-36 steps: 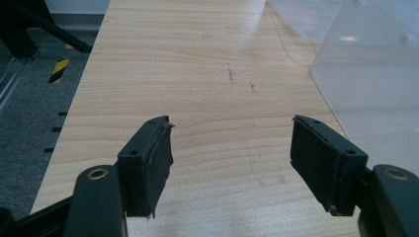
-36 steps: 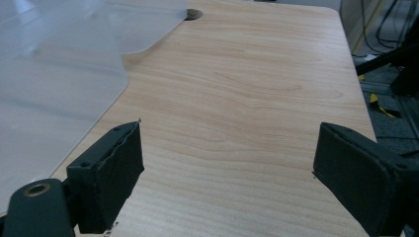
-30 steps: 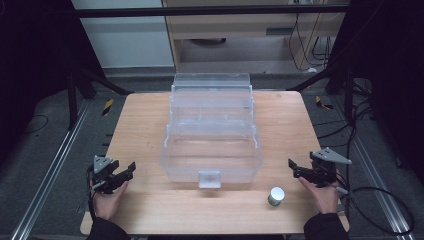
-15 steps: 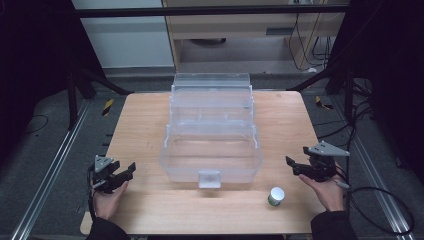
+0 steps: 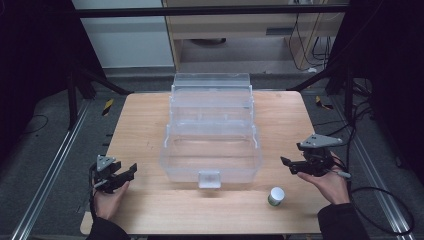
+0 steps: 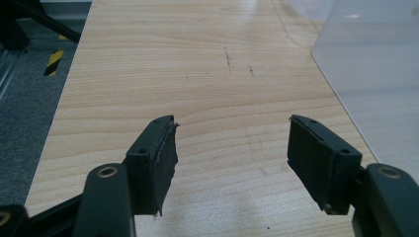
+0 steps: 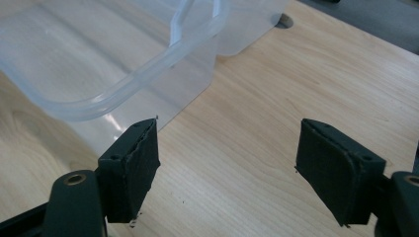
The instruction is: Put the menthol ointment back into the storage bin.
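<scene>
Evidently the work is at its very start: the right gripper [image 5: 286, 163] hangs above the table's right edge with its jaws apart and nothing between them, and in the right gripper view bare wood shows between the pads. Those jaws have just been closing part of the way, on nothing. Just in front of that hand, nearer the person, stands a small white-capped jar [image 5: 275, 195], upright on the table [image 5: 145, 125] and apart from everything else; it is the thing closest to the gripper, so I judge it the likely target. The next move would call for swinging the jaws back and down over the jar and squeezing its sides squarely, since a small round thing can tip or roll away.

Across the table the left gripper [image 5: 133, 168] rests near the front left corner, jaws wide and empty, with the bin's wall off to its side.

Between the hands sits a clear plastic bin [image 5: 210, 172], the nearest of three stacked in rising steps toward the far edge. All three look empty; a small tab or label [image 5: 209, 179] shows on the front wall.
</scene>
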Demonstrator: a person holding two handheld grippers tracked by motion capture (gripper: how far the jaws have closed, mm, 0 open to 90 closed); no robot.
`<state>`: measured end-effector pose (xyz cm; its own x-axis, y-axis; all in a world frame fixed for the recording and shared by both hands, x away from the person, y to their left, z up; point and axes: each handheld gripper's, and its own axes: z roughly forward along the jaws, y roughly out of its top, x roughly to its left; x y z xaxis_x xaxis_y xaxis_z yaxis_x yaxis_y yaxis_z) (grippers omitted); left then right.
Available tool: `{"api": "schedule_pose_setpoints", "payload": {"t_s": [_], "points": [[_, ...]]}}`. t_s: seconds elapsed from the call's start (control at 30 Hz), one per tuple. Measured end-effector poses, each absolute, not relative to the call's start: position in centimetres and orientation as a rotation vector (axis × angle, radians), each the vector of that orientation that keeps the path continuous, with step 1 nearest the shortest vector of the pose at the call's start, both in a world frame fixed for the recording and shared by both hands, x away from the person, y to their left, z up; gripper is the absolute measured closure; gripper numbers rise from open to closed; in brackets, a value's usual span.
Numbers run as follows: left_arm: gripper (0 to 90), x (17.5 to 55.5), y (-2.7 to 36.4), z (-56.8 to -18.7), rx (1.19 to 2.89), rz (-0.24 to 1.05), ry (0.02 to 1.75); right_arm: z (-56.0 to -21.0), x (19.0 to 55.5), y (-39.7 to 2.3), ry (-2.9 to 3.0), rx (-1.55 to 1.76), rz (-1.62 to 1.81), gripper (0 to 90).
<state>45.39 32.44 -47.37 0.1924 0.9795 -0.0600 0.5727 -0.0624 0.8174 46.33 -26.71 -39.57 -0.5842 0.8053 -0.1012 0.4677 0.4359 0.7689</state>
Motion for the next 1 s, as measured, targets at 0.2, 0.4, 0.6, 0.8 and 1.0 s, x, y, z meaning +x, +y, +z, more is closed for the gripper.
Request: {"api": "schedule_pose_setpoints", "payload": {"t_s": [0.2, 0.4, 0.6, 0.8, 1.0], "points": [[34.6, 45.5, 32.4, -47.4, 1.749, 0.693, 1.468, -38.7, 46.5, -25.9, 2.320, 1.010, 0.938, 23.8], [34.6, 45.5, 32.3, -47.5, 1.754, 0.690, 1.468, -37.9, 46.3, -24.9, 2.457, 0.932, 0.865, 23.7], [34.6, 45.6, 32.2, -47.6, 1.777, 0.698, 1.467, -37.8, 46.2, -24.0, 2.551, 0.864, 0.788, 23.2], [34.3, 45.7, 32.0, -47.7, 1.794, 0.707, 1.469, -38.1, 46.0, -23.3, 2.643, 0.782, 0.708, 23.2], [34.3, 45.6, 32.1, -47.6, 1.794, 0.711, 1.471, -37.9, 45.8, -22.9, 2.691, 0.739, 0.684, 22.7]]}}
